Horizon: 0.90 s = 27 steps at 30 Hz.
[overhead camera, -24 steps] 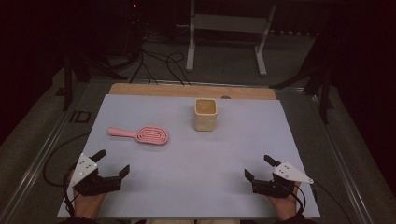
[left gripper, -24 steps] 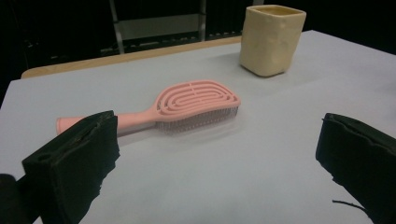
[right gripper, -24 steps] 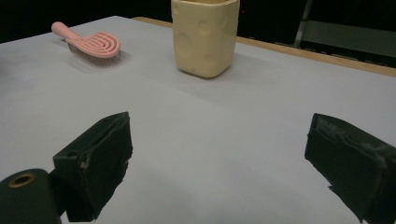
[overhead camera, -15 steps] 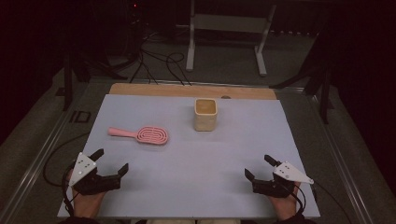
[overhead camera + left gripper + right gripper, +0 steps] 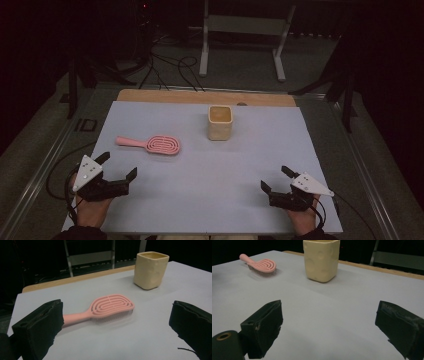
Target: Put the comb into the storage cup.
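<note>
Pink hairbrush (image 5: 156, 144) lying flat, near left gripper (image 5: 119, 167), jaws apart, empty

left gripper (image 5: 119, 168) and right gripper (image 5: 272, 179) rest low, fingers spread wide, empty.

On the surface (image 5: 200, 190), the hairbrush (image 5: 152, 144) lies to the left of the cup (image 5: 220, 122), which stands further back, well apart from it.

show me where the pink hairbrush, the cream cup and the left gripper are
pink hairbrush (image 5: 162, 144), high view, on its oval head.
cream cup (image 5: 220, 123), high view, on its front wall.
left gripper (image 5: 118, 166), high view, midway between its open fingertips.
</note>
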Tool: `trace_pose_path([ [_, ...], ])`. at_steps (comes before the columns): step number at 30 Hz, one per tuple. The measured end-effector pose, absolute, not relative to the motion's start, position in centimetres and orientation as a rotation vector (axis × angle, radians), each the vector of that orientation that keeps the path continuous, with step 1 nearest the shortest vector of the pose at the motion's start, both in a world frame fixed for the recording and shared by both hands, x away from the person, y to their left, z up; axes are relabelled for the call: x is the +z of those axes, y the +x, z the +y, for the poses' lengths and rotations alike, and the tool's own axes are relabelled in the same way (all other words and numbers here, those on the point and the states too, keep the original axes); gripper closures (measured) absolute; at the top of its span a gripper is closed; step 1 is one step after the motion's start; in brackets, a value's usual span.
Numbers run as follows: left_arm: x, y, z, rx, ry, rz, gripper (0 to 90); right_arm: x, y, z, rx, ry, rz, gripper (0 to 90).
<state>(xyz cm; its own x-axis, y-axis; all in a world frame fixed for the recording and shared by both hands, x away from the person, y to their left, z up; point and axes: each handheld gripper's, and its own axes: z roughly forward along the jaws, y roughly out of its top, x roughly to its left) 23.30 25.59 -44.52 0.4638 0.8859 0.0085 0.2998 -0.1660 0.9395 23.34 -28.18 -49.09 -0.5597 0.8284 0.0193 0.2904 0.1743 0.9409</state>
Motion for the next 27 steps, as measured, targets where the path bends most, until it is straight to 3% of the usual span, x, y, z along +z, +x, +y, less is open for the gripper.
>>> trace_pose_path([
  [27,-41.1,28.1,24.3,0.752,1.780,0.977,0.2,-49.1,23.4,-28.2,1.378,1.065,1.948,7.4],
])
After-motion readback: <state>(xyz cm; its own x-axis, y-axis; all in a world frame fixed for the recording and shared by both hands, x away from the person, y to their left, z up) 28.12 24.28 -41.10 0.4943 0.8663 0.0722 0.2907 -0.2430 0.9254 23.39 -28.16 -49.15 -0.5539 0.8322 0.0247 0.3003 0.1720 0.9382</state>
